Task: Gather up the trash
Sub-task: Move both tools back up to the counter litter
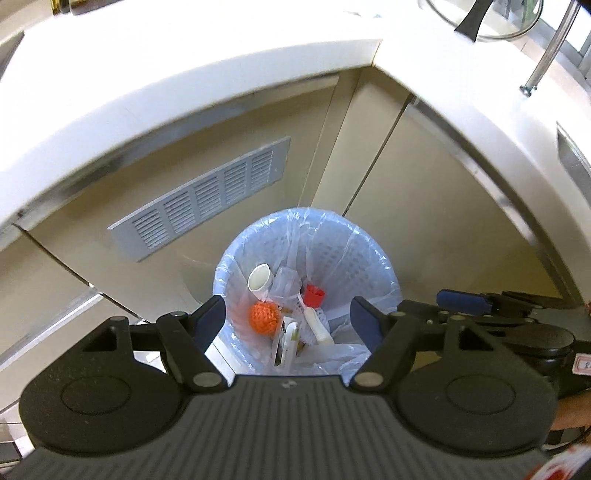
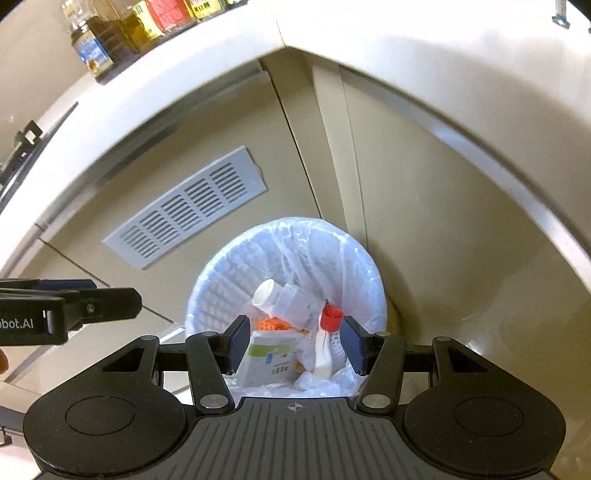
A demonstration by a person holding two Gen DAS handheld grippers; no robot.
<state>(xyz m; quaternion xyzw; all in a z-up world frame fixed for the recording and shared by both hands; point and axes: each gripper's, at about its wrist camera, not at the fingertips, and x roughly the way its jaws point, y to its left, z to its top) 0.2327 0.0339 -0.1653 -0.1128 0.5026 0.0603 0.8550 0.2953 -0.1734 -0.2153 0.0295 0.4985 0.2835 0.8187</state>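
A pale blue mesh waste bin (image 1: pixel 369 258) lined with a clear bag stands on the floor in the cabinet corner; it also shows in the right wrist view (image 2: pixel 221 280). Inside lie a white cup (image 1: pixel 260 277), an orange net ball (image 1: pixel 263 315), a red cap (image 1: pixel 313 295), a white tube (image 1: pixel 318 330) and a white-green carton (image 2: pixel 271 356). My left gripper (image 1: pixel 288 321) is open and empty above the bin. My right gripper (image 2: pixel 293 345) is open and empty above the bin too.
White countertop (image 1: pixel 184 74) wraps around the corner above beige cabinet doors with a grey vent grille (image 1: pixel 203 195). Oil bottles and jars (image 2: pixel 110 37) stand on the counter. A glass pot lid (image 1: pixel 487 18) and a metal leg (image 1: pixel 546 55) are at the far right.
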